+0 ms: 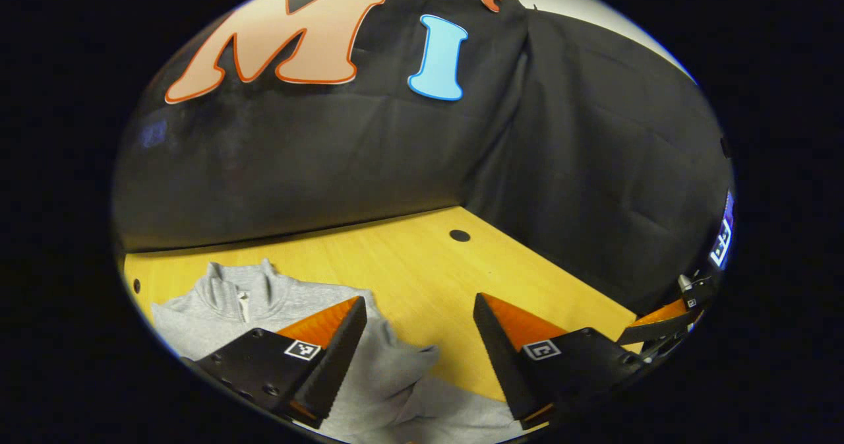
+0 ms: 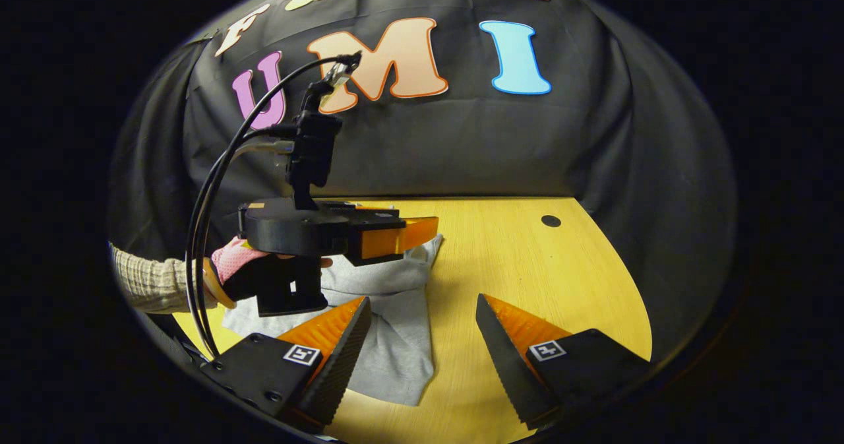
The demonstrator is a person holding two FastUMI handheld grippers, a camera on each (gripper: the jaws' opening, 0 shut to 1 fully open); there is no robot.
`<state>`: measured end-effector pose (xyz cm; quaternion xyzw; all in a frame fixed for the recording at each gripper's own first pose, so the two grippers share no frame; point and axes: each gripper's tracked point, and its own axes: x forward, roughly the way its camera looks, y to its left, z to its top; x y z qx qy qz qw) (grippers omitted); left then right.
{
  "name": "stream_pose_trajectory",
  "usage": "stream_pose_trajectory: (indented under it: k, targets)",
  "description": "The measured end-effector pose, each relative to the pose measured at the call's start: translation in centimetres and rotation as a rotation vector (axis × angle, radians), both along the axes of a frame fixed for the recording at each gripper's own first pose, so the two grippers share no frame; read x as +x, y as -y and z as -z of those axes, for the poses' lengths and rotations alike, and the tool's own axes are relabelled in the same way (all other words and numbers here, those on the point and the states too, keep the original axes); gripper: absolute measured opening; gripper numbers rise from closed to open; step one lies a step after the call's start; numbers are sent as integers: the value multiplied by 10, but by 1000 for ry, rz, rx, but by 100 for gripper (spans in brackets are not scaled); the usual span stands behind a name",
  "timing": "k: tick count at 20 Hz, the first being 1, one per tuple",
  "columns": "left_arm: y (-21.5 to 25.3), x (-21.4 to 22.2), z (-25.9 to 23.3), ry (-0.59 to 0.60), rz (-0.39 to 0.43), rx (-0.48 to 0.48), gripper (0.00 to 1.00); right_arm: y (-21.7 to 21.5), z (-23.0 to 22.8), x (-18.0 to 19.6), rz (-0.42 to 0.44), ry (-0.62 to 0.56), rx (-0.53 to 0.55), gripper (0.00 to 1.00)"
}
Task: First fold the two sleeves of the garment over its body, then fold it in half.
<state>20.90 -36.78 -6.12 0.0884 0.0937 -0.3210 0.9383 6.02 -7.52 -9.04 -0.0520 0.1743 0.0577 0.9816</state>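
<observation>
A grey garment (image 1: 198,325) with a zip collar lies flat on the yellow table (image 1: 422,259); bunched cloth, perhaps a sleeve (image 1: 402,365), rests on its body. My left gripper (image 1: 419,305) hovers open over the garment's right part with nothing between its fingers. In the right gripper view the garment (image 2: 395,345) lies left of centre with a straight right edge. Above it the left gripper (image 2: 428,229) is held by a hand. My right gripper (image 2: 422,302) stands open above the garment's near right edge and bare table, and it appears at the far right (image 1: 666,318) of the left gripper view.
The black cloth wall (image 2: 461,147) closes the table at the back and right. A dark round hole (image 2: 550,220) sits in the tabletop near the far right corner. A gloved hand (image 2: 231,259), a checked sleeve (image 2: 145,279) and black cables (image 2: 217,180) come in from the left.
</observation>
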Motion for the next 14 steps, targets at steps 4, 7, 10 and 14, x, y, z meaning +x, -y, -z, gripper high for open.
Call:
stream_pose_trajectory:
  k: [4, 7, 10, 14]
  targets:
    - [-36, -8, -10, 12, -48, -54, 92, -16, 12, -2, -18, -10, 19, 99]
    - [-82, -17, -17, 17, -111, -79, 93, -25, 19, -4, -27, -13, 13, 99]
    - [-134, -33, -17, 38, -170, -58, 93, -30, 33, -7, -30, -21, -5, 99]
    - [-205, -70, -2, 43, -228, 2, 92, -36, 61, -20, -37, -69, -28, 99]
